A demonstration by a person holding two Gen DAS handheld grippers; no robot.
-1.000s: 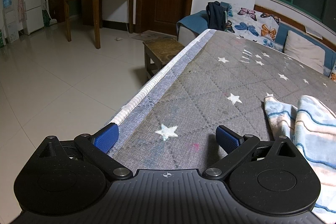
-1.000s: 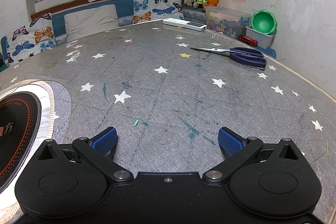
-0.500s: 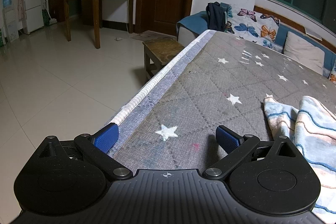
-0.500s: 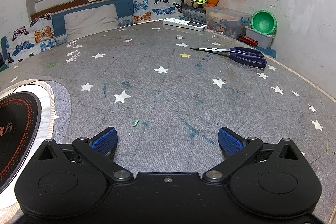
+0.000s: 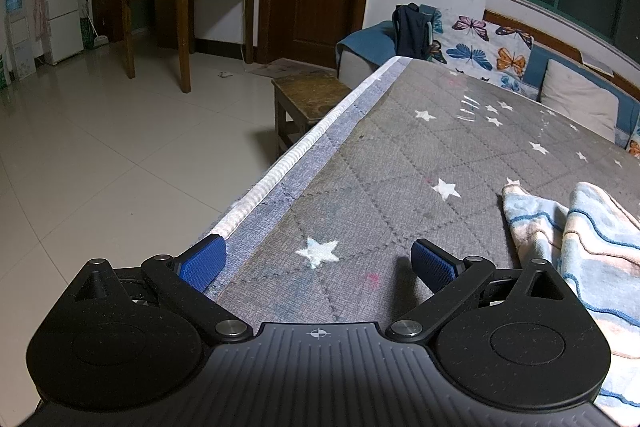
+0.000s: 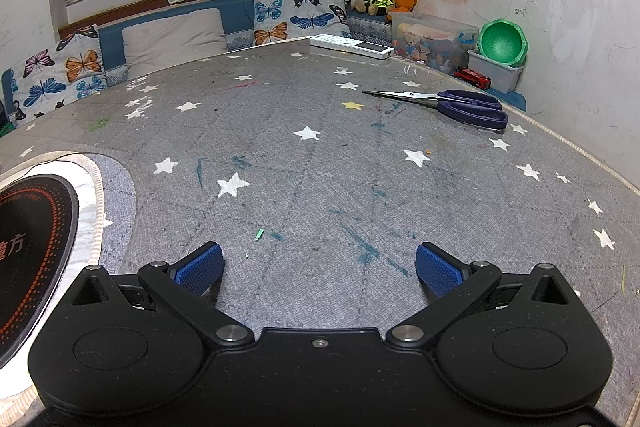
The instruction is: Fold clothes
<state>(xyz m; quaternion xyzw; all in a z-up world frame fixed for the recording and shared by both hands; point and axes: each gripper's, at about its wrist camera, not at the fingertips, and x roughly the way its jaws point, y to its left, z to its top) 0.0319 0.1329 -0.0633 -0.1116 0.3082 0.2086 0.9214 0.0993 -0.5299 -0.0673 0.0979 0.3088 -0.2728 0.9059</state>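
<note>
A crumpled garment with light blue, pink and white stripes [image 5: 588,247] lies on the grey star-patterned table cover [image 5: 400,187] at the right of the left wrist view. My left gripper [image 5: 318,263] is open and empty, low over the table's left edge, to the left of the garment. My right gripper [image 6: 320,265] is open and empty, low over bare grey cover [image 6: 320,167]. The garment does not show in the right wrist view.
Purple-handled scissors [image 6: 460,105] and a white remote [image 6: 352,46] lie at the far right. A black round cooktop [image 6: 28,259] is set in the table at left. A wooden stool [image 5: 308,99] stands beside the table edge. Cushions line the far bench.
</note>
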